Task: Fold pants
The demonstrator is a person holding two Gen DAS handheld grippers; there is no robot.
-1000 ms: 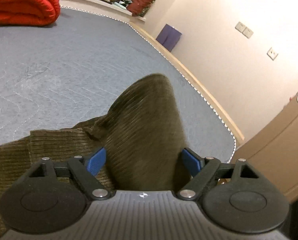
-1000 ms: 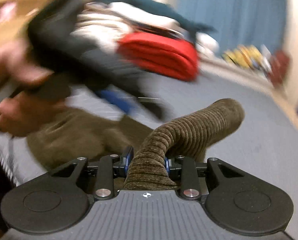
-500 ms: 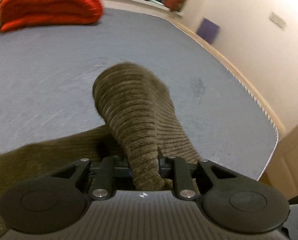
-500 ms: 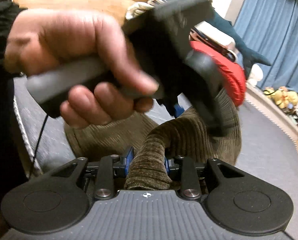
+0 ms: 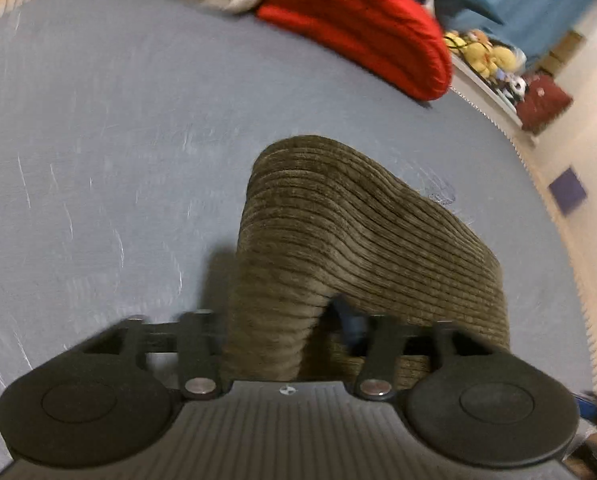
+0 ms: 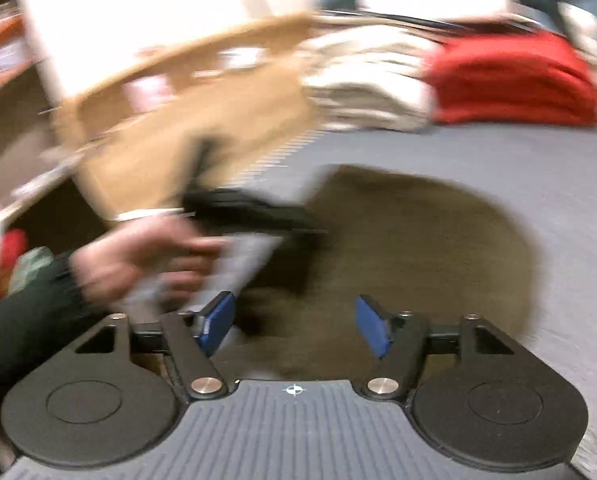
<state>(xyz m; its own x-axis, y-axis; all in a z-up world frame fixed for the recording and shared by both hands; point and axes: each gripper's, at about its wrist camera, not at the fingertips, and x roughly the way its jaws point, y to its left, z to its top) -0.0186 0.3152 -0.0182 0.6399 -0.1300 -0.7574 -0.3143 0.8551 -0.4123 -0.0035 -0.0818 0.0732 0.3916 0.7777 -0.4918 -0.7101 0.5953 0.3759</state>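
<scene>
Out in the middle of the bed (image 5: 98, 128), both the left gripper (image 5: 282, 320) and right gripper (image 6: 294, 320) have just been opening, the left with a hump of the pants (image 5: 358, 232) loose between its jaws and the right with nothing between its pads, so the fold could easily slump apart.

right gripper (image 6: 294, 326): jaws just opened, pants (image 6: 398, 240) released, lying flat
left gripper (image 5: 278, 336): jaws reopening, fabric fold between them

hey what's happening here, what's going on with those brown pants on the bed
A person with a gripper in each hand is folding brown corduroy pants on a grey-blue bedspread. Both grippers have just been opening. The right gripper stands open over the pants with nothing between its blue fingers. A bunched fold of the fabric still stands up between the left gripper's spread fingers. A red blanket lies at the far side.
</scene>
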